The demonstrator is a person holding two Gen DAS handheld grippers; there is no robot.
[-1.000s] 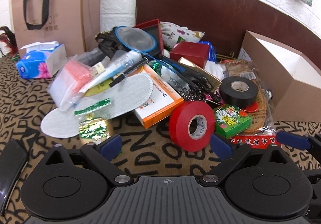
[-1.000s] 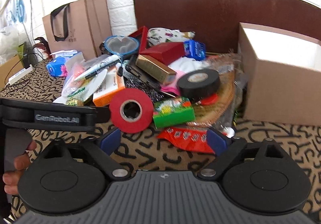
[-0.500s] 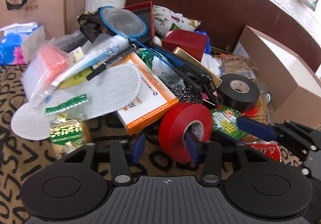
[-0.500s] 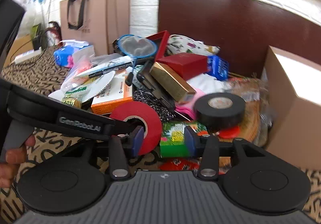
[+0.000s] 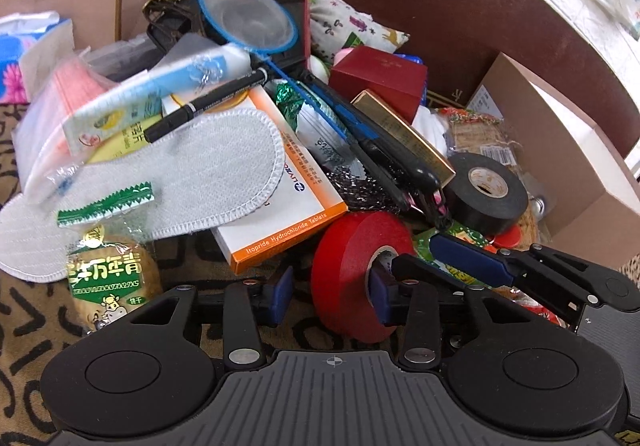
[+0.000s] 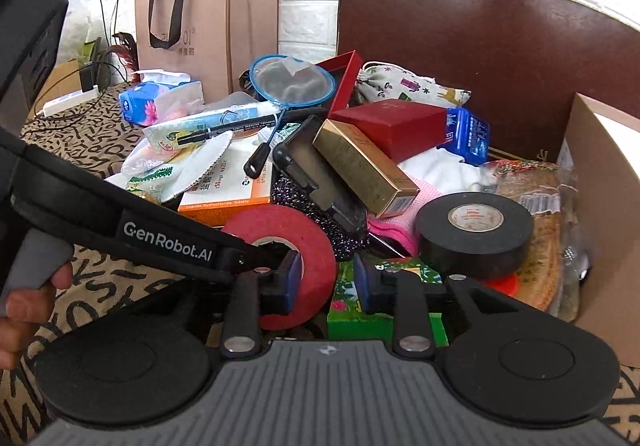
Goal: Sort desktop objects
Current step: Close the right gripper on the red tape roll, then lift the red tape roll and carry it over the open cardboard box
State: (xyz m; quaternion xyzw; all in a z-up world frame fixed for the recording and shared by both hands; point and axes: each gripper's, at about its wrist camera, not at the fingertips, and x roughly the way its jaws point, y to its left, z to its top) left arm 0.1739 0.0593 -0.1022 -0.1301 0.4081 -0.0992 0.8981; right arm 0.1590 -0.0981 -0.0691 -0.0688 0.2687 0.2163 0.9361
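Observation:
A red tape roll (image 5: 344, 278) stands on edge at the front of a pile of desk clutter on a patterned cloth. My left gripper (image 5: 330, 296) is shut on its wall, with the right finger in the core and the left finger outside the rim. In the right wrist view, the left tool's black housing (image 6: 160, 242) reaches in from the left to the roll (image 6: 316, 246). My right gripper (image 6: 324, 282) is closing. The roll's right edge and a corner of a green box (image 6: 348, 318) lie between its jaws. A gap still shows beside the right finger.
A black tape roll (image 6: 476, 234) lies right of the red one, beside an open cardboard box (image 6: 600, 206). Behind are an orange-white tablet box (image 5: 288, 214), a white insole (image 5: 200, 174), a gold box, a red box and a blue net. A hand (image 6: 24, 306) holds the left tool.
Both grippers have moved forward and down to the red roll and narrowed from wide open. The left finger has entered the roll's core, and the right gripper has come alongside.

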